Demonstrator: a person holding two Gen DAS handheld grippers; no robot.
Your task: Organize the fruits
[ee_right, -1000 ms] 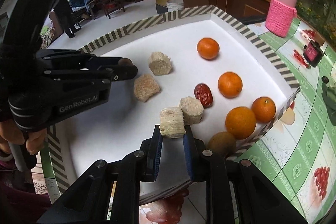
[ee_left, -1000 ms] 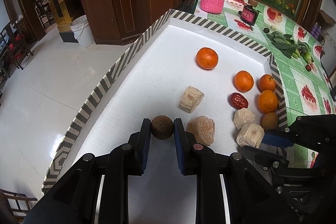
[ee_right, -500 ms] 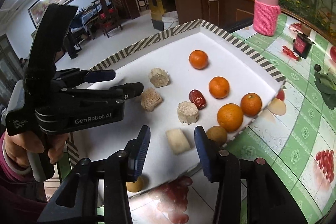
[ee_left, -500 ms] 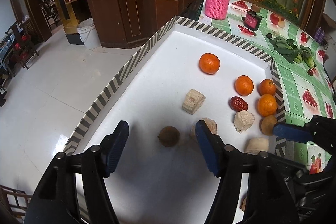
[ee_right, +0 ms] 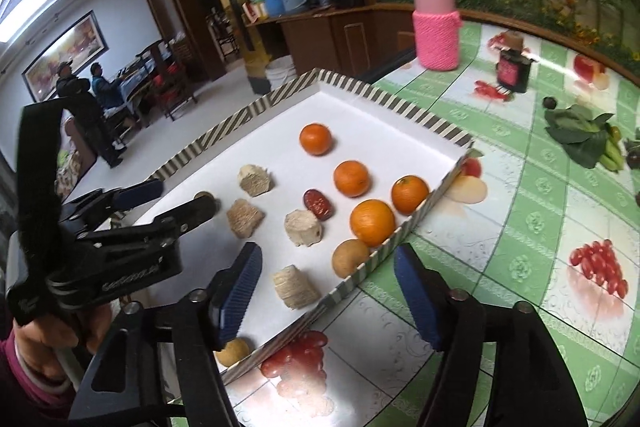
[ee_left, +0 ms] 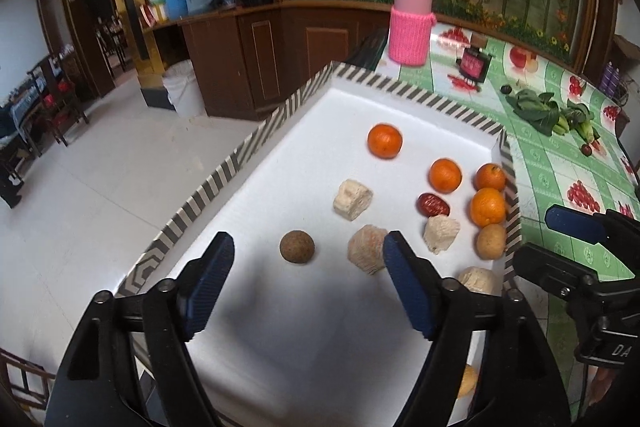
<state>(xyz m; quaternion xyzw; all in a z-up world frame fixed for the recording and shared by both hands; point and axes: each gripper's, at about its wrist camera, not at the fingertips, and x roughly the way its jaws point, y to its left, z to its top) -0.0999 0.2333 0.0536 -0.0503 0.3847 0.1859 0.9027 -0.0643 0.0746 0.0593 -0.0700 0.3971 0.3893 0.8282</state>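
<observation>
A white tray with a striped rim holds several oranges, a red date, several beige chunks and small brown fruits. My left gripper is open and empty, raised above the tray behind the brown ball. My right gripper is open and empty above the tray's near right rim, behind a beige chunk. Each gripper shows in the other's view.
The tray lies on a green fruit-print tablecloth. A pink knitted bottle, a small dark jar and leafy greens stand behind the tray. The floor drops off on the tray's left.
Both grippers opened, let go of the brown ball and the beige chunk onto the tray, and pulled back and up.
</observation>
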